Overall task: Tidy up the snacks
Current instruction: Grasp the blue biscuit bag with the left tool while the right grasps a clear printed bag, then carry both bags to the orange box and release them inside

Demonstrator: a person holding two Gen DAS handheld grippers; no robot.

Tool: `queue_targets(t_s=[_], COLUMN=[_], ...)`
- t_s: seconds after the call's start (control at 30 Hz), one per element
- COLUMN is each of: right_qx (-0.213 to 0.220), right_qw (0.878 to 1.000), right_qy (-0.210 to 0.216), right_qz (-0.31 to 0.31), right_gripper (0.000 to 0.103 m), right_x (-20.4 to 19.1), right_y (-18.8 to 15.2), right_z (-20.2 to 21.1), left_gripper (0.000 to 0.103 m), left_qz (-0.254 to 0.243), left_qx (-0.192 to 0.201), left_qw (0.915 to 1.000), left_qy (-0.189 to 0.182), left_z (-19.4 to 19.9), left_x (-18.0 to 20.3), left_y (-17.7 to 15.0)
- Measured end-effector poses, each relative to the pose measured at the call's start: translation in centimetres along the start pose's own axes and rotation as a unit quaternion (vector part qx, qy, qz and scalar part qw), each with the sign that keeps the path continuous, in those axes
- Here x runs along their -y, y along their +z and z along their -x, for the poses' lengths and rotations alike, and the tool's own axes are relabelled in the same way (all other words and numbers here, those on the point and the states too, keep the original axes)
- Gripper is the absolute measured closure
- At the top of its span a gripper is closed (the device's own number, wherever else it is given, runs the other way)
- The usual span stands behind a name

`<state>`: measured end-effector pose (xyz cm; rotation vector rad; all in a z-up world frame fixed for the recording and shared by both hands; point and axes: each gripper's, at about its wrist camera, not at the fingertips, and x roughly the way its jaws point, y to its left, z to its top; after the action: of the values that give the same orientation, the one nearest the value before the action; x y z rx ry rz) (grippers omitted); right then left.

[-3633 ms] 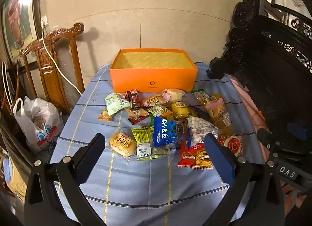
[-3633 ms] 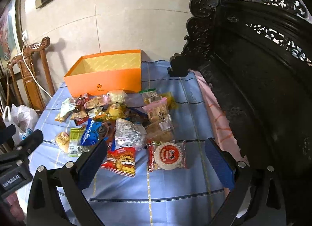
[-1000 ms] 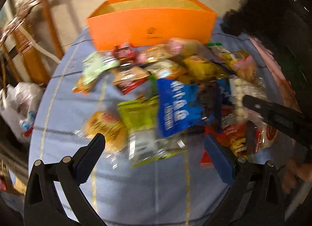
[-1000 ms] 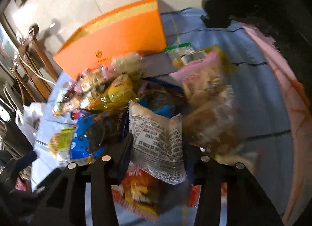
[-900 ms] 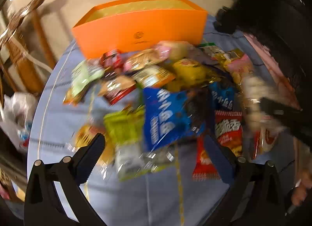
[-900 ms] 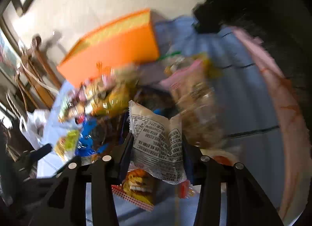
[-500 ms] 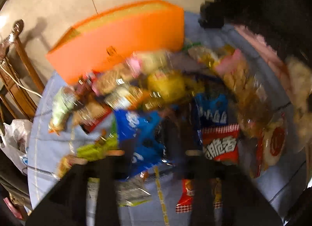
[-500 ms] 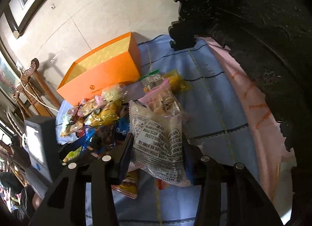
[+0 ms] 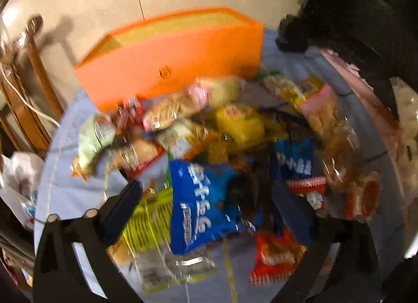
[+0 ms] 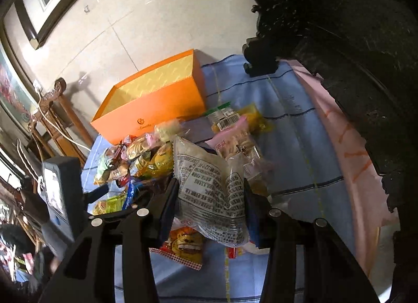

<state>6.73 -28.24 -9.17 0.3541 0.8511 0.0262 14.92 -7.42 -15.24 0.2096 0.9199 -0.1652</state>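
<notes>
Seemingly crinkly plastic packet [image 10: 211,193], boxy orange carton [image 10: 156,109]

Motion blur smears the snack pile [image 9: 209,130], so most wrapper labels are probably unreadable.

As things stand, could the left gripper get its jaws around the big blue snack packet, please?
Probably yes. The left gripper hangs right over the blue snack packet, its jaws opening and straddling it. The packet lies on top of the pile, overlapping a green packet, which might get pinched too.
</notes>
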Motion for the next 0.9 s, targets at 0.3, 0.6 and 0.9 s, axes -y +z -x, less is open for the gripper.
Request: queue_targets(t_s=[0.3, 0.6, 0.9], right_qx=[-0.009, -0.009, -0.001], right_qw=[1.000, 1.000, 1.000], right_qy=[0.006, 0.024, 0.022], right_qz=[-0.001, 0.013, 0.007], right_gripper=[0.056, 0.056, 0.056], right_x=[0.1, -1.3, -1.2], right_y=[-0.2, 0.1, 0.2], right_z=[-0.5, -0.4, 0.4], left_gripper=[0.030, 0.067, 0.004], left_qz=[0.007, 0.046, -0.006], left_qx=[-0.077, -0.068, -0.026], left_qw=[0.9969, 0.9947, 0.9995], left_qy=[-0.016, -0.062, 0.015], left_z=[-3.7, -1.3, -1.8], left_x=[1.5, -1.2, 1.3], left_y=[-0.2, 1.1, 1.2])
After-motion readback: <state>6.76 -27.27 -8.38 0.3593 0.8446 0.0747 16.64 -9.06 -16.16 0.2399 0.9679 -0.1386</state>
